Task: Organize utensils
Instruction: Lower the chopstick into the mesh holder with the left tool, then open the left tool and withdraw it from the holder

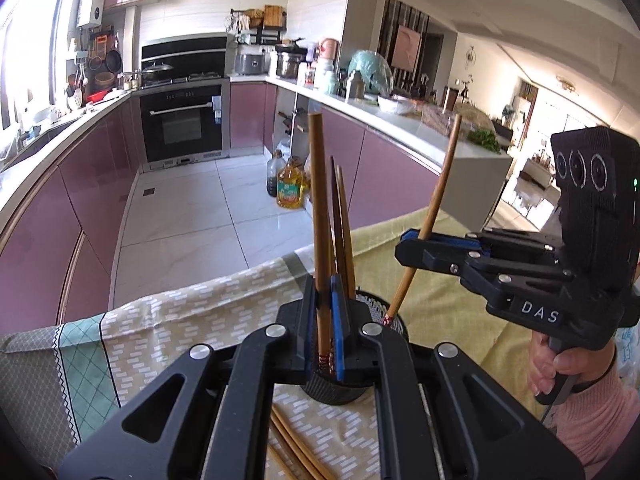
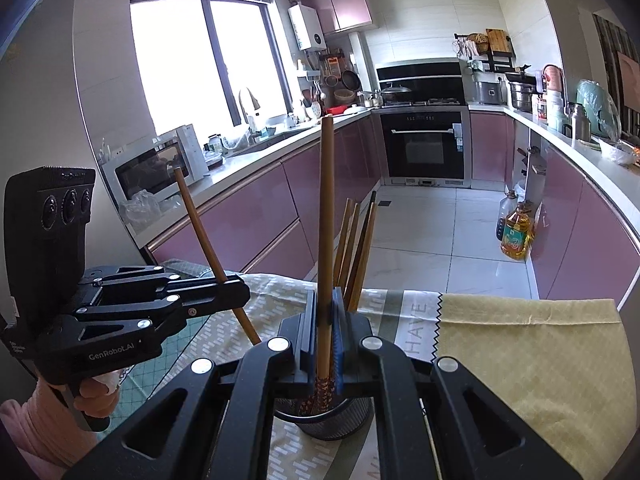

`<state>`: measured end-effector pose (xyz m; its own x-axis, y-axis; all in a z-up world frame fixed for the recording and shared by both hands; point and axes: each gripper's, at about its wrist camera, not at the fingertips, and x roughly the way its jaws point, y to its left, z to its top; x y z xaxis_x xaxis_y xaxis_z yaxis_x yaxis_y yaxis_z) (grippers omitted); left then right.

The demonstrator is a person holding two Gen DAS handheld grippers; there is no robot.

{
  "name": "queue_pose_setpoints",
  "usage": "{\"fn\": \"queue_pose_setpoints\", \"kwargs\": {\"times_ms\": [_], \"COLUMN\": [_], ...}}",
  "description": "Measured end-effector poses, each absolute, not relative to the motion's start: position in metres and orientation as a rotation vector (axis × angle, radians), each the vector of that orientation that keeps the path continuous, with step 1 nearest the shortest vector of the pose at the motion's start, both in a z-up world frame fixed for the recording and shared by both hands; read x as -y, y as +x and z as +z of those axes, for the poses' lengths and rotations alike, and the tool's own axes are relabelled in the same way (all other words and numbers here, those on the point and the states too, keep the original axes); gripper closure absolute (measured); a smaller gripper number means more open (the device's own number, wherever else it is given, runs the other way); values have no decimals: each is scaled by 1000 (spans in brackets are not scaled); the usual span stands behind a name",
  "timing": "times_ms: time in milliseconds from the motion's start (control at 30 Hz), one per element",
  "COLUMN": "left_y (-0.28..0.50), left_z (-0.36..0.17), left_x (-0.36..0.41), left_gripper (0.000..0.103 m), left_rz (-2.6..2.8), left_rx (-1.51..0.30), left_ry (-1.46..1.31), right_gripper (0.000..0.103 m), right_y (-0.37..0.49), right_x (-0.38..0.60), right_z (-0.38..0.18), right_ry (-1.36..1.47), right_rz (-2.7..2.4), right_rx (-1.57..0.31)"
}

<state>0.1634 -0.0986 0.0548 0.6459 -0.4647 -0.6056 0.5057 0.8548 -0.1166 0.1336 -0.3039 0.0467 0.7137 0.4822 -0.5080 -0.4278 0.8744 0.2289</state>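
Observation:
A black mesh utensil cup (image 1: 340, 392) stands on the table and holds several wooden chopsticks (image 1: 344, 224). My left gripper (image 1: 325, 300) is shut on one upright chopstick (image 1: 320, 208) with its patterned lower end over the cup. My right gripper (image 1: 412, 246) is shut on another chopstick (image 1: 434, 208), tilted, with its tip at the cup's rim. In the right wrist view my right gripper (image 2: 326, 312) holds its chopstick (image 2: 326, 220) upright over the cup (image 2: 332, 420). The left gripper (image 2: 236, 290) there holds the tilted chopstick (image 2: 204, 236). Loose chopsticks (image 1: 296, 452) lie on the cloth below the cup.
The table carries a patterned cloth (image 1: 180, 328) and a yellow cloth (image 2: 532, 360). Its far edge drops to a tiled kitchen floor. Pink cabinets, an oven (image 2: 424, 144) and oil bottles (image 1: 288, 188) stand beyond.

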Motion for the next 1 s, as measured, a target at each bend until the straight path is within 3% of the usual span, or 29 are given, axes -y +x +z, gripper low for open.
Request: {"fn": "queue_pose_setpoints", "kwargs": {"times_ms": [1000], "left_y": [200], "left_z": [16], "left_x": [104], "left_gripper": [95], "left_rz": [-525], "left_rx": [-779], "left_ry": [47], "right_gripper": [97], "right_y": [175], "right_x": [303], "right_z": [24], "right_ry": [169], "right_rz": [497], "right_rx": [-747]}}
